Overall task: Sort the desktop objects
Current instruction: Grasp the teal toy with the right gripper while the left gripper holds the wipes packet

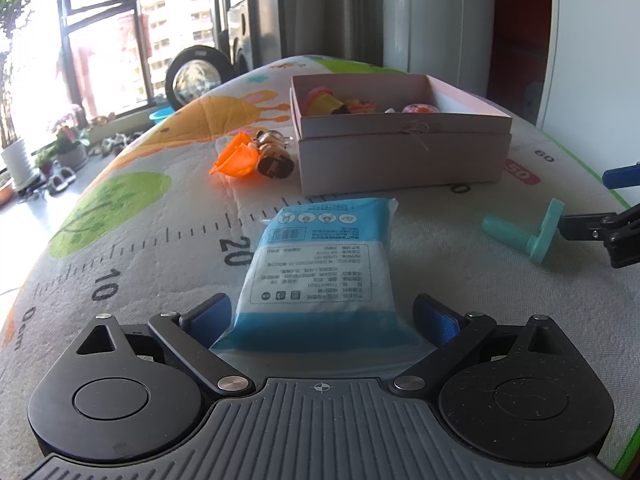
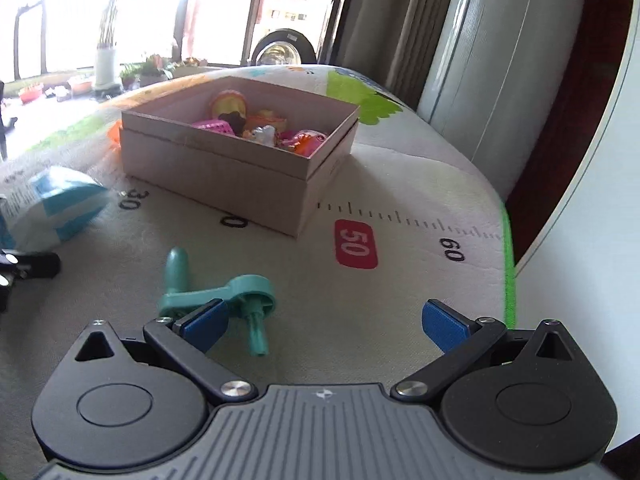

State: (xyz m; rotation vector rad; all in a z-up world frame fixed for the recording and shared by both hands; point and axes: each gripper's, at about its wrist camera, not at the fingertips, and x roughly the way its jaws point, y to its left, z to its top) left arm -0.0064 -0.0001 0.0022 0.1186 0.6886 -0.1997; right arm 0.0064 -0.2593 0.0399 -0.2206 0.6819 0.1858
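Left gripper (image 1: pixel 322 318) astride tissue pack (image 1: pixel 320 264)

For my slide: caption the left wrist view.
Open left gripper straddling a blue tissue pack before the pink box.

Bare mat (image 2: pixel 380 320) lies open; box (image 2: pixel 224 172) blocks beyond.
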